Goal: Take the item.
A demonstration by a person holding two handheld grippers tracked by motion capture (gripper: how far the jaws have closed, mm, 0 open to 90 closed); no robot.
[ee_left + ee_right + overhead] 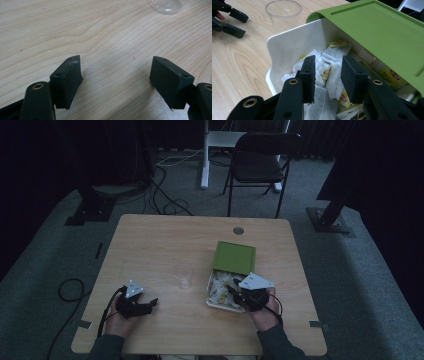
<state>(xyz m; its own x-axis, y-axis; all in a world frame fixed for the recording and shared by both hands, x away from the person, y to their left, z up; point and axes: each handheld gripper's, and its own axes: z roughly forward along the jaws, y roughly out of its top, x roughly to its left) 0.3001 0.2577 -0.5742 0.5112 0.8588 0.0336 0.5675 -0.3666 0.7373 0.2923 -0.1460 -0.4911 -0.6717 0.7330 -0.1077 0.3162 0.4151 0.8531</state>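
Right gripper view: right tongs (pixel 327 75) part-open over tea bags (pixel 332 62); left tongs (pixel 116 75) spread wide.

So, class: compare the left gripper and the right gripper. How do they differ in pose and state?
The left gripper rests over bare table with its jaws spread wide; the right gripper reaches into the white box, its jaws set closer, around a tea bag but not shut. Both have black jaws and grip nothing.
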